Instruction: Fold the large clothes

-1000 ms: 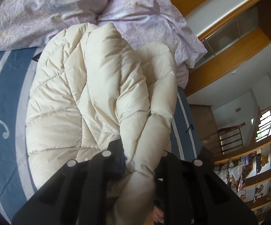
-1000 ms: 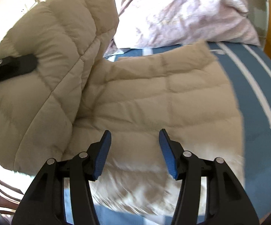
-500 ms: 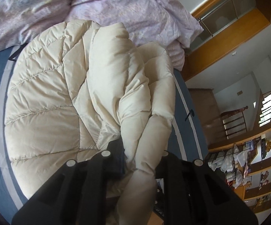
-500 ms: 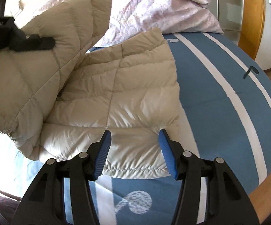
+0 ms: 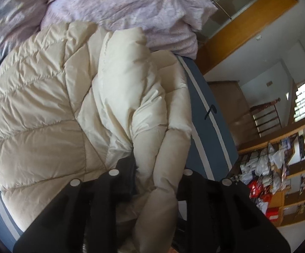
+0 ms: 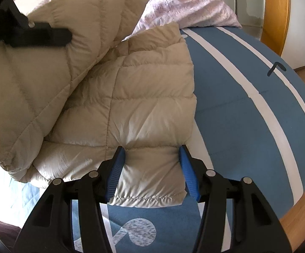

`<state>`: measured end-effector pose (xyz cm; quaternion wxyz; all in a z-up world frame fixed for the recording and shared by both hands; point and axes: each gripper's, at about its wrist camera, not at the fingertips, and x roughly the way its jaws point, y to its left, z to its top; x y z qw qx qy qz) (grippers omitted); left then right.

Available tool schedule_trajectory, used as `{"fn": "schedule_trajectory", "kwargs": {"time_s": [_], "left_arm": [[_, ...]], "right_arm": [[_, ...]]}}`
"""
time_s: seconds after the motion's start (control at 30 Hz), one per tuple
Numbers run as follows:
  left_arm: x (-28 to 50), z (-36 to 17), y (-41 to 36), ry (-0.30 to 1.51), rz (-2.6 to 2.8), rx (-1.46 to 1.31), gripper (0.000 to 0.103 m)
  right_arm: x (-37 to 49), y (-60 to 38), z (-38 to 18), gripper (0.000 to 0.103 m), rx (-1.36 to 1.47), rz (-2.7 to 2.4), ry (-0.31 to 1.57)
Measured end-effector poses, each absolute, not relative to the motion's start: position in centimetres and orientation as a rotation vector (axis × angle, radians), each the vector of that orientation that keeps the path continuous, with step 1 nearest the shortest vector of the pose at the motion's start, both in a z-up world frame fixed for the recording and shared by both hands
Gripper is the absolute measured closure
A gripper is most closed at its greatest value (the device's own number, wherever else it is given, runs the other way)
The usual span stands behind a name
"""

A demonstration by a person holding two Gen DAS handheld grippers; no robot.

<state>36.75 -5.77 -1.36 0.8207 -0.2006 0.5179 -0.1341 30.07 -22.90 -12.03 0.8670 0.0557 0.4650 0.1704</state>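
A cream quilted down jacket [image 6: 144, 97] lies on a blue bed cover with white stripes [image 6: 247, 109]. My left gripper [image 5: 156, 177] is shut on a bunched fold of the jacket [image 5: 101, 105] and holds that side lifted and folded over the rest; it shows as a black finger at the upper left of the right wrist view [image 6: 40, 35]. My right gripper [image 6: 152, 168] is open, its blue pads [image 6: 115, 172] straddling the jacket's near hem corner, which lies flat between them.
A crumpled lilac duvet [image 5: 114, 6] is heaped at the head of the bed behind the jacket. The bed's wooden edge [image 6: 296, 217] and floor are at the right. Shelves with clutter [image 5: 279, 168] and a stair rail stand beyond the bed.
My right gripper has come down and forward onto the jacket's near hem corner. My left gripper has carried its lifted fold further across the jacket.
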Motion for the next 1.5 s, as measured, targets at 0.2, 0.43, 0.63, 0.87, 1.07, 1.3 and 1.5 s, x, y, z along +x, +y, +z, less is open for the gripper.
{"fn": "schedule_trajectory", "kwargs": {"time_s": [0.2, 0.43, 0.63, 0.87, 1.07, 1.3, 1.5], "left_arm": [[35.9, 1.4, -6.5, 1.043, -0.309, -0.336, 0.056], [34.0, 6.1, -5.5, 0.931, -0.308, -0.267, 0.043], [32.9, 8.2, -1.5, 0.855, -0.199, -0.227, 0.040], [33.0, 4.8, 4.1, 0.927, -0.067, -0.278, 0.040], [32.9, 2.0, 5.0, 0.988, -0.066, -0.302, 0.040], [33.7, -1.1, 2.5, 1.058, -0.108, -0.294, 0.040], [35.0, -2.4, -0.3, 1.084, -0.124, -0.252, 0.039]], "right_arm": [[30.7, -22.8, -12.2, 0.048, 0.118, 0.350, 0.985], [31.1, -22.6, -12.3, 0.048, 0.114, 0.333, 0.994], [31.1, -22.5, -12.3, 0.048, 0.103, 0.321, 0.995], [30.4, -22.4, -12.2, 0.048, 0.113, 0.315, 0.997], [30.5, -22.4, -12.3, 0.048, 0.127, 0.315, 1.001], [30.5, -22.6, -12.5, 0.048, 0.145, 0.319, 0.998], [30.5, -22.9, -12.6, 0.048, 0.160, 0.327, 0.996]]}}
